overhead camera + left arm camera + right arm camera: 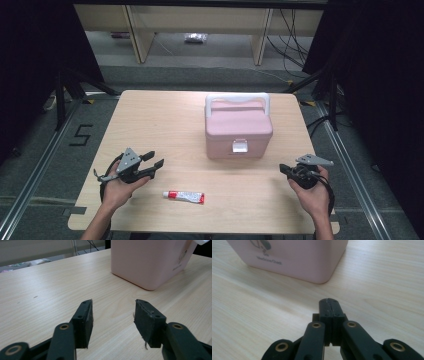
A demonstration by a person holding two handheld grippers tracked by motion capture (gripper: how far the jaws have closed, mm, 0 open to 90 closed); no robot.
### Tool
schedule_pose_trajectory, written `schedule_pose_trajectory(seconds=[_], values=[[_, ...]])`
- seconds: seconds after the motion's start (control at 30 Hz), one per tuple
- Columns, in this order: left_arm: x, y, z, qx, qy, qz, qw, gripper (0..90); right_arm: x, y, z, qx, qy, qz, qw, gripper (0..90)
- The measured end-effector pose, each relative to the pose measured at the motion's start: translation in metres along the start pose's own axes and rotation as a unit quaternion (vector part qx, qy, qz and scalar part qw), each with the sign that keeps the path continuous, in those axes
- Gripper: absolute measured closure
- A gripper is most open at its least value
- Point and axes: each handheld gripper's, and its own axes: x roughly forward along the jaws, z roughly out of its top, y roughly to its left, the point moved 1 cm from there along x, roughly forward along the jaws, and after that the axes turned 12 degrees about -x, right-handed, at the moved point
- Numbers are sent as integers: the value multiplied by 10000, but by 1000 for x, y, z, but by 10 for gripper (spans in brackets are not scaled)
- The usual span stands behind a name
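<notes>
Black left tool (156, 161) gaping, right tool (283, 168) pinched.

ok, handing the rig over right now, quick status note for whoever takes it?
Left gripper: open, nothing between its fingers, held above the table's front left.
Right gripper: shut, empty, at the front right, pointing toward the pink box.
Pink box: mid-table, lid down, white latch on its front face, white handle on top.
Red and white tube: lying flat near the front edge, between the two hands, untouched.
Done: nothing visible so far.
Left: probably open the box and put the tube in; that is a guess from the layout.
</notes>
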Motion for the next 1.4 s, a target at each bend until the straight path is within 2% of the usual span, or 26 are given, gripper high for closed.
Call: schedule_pose_trajectory(seconds=[0.07, 0.1, 0.2, 0.23, 0.27, 0.3, 0.4, 0.43, 0.47, 0.53, 0.6, 0.63, 0.77, 0.87, 0.9, 0.93, 1.0, 1.03, 1.1, 1.13, 1.2, 1.23, 1.3, 1.37, 1.4], values=[[0, 1, 2, -25, -24, -31, 10000, 541, 0, -6, 3, -85, 5, 5, 10000, 900], [-2, 1, 3, -23, 13, 7, 10000, 571, -1, -6, 6, 101, 73, -3, 9999, 900], [-2, 3, 5, -65, 19, -16, 10000, 611, 2, -16, 12, -58, 12, -25, 10000, 900], [-2, 4, 5, -82, 42, -8, 10000, 626, 3, -18, 14, 58, 55, -4, 10000, 900], [-2, 4, 6, -98, 71, 26, 9999, 640, 7, -24, 17, -58, -16, 20, 10000, 900], [-1, 5, 8, -114, 98, 16, 9999, 663, 8, -25, 20, 26, 33, -14, 10000, 900], [3, 3, 15, -113, 78, -2, 9999, 751, 20, -40, 32, -59, -8, 17, 10000, 900], [5, 2, 18, -123, 80, -2, 9999, 774, 22, -41, 36, 1, 69, -15, 10000, 900], [7, 1, 20, -127, 93, -19, 9999, 802, 28, -47, 41, -72, 21, 21, 10000, 900], [11, -1, 24, -135, 114, -29, 9998, 844, 35, -51, 49, -161, 41, -6, 9999, 900], [16, -2, 29, -135, 164, 21, 9998, 882, 42, -53, 56, -188, 78, 70, 9998, 900], [19, -3, 31, -139, 158, -27, 9998, 894, 46, -54, 59, -271, 109, 15, 9996, 900], [21, -8, 38, -37, 144, -31, 9999, 897, 53, -53, 69, -274, 99, 111, 9995, 900], [20, -6, 37, -10, 97, -9, 10000, 896, 59, -49, 74, -143, 62, 121, 9998, 900], [18, -5, 36, 7, 83, 7, 10000, 895, 60, -51, 76, -299, 85, 90, 9995, 900], [18, -4, 35, 10, 35, -11, 10000, 893, 62, -51, 77, -327, 93, 92, 9994, 900], [16, -2, 34, 30, 52, 58, 10000, 892, 67, -51, 80, -324, 70, 102, 9994, 900], [15, 0, 34, 25, 33, 70, 10000, 891, 69, -49, 81, -178, 43, 174, 9997, 900], [15, 2, 34, 37, -1, 75, 10000, 886, 73, -50, 85, -188, 48, 162, 9997, 900], [15, 2, 35, 29, -29, 62, 10000, 885, 75, -52, 86, -298, -6, 116, 9995, 900], [15, 3, 36, 32, -30, 92, 9999, 884, 80, -53, 89, -306, -80, 207, 9993, 900], [15, 3, 37, 50, -21, 90, 9999, 883, 80, -50, 90, -167, -21, 208, 9996, 900], [17, 4, 38, 52, -37, 73, 10000, 881, 83, -52, 92, -368, -7, 144, 9992, 900], [20, 4, 40, 60, -6, 69, 10000, 878, 85, -53, 91, -376, -52, 98, 9992, 900], [23, 5, 41, 49, -15, 24, 10000, 876, 85, -53, 92, -387, -59, 159, 9991, 900]])
